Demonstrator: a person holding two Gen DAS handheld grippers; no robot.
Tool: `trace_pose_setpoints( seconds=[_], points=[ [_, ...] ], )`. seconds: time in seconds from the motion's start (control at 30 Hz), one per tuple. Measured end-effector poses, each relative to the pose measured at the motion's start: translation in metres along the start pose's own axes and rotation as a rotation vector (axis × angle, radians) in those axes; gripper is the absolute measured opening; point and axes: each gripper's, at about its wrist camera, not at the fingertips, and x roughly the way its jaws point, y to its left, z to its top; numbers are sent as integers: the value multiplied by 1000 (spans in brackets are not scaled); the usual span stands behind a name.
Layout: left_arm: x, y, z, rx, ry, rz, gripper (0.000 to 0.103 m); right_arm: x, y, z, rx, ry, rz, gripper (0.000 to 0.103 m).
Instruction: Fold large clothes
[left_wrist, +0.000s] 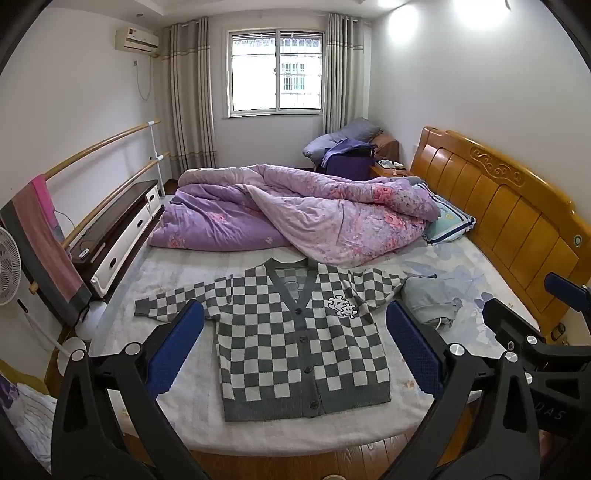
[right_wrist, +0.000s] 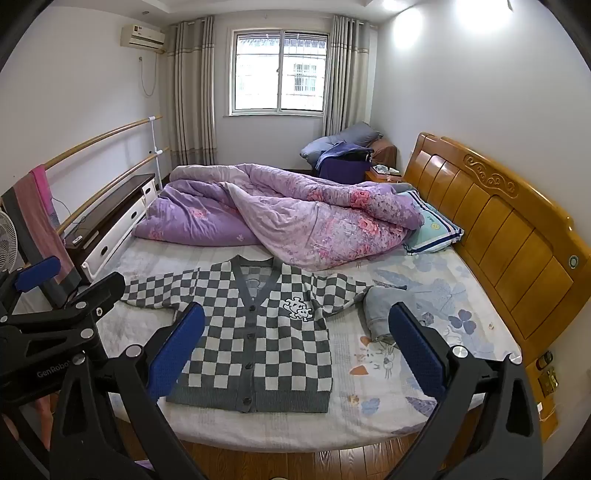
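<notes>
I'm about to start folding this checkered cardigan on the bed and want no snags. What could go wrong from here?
1. The cardigan's right sleeve lies against the crumpled grey garment; pulling that sleeve in could drag the garment along.
2. The purple quilt touches the collar, so folding upward has little room.
3. The hem sits near the bed's edge; a tug toward you could slide it off.

Both the left gripper and the right gripper are open, holding nothing.

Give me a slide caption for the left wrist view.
Open left claw hovers above a checkered cardigan laid flat on the bed.
</notes>
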Motion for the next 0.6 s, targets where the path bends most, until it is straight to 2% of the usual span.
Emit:
trace_pose_setpoints(
  seconds=[0.6],
  points=[
    [0, 0, 0, 9, 7, 5, 98, 2, 1, 1, 3, 3, 2, 96]
  ],
)
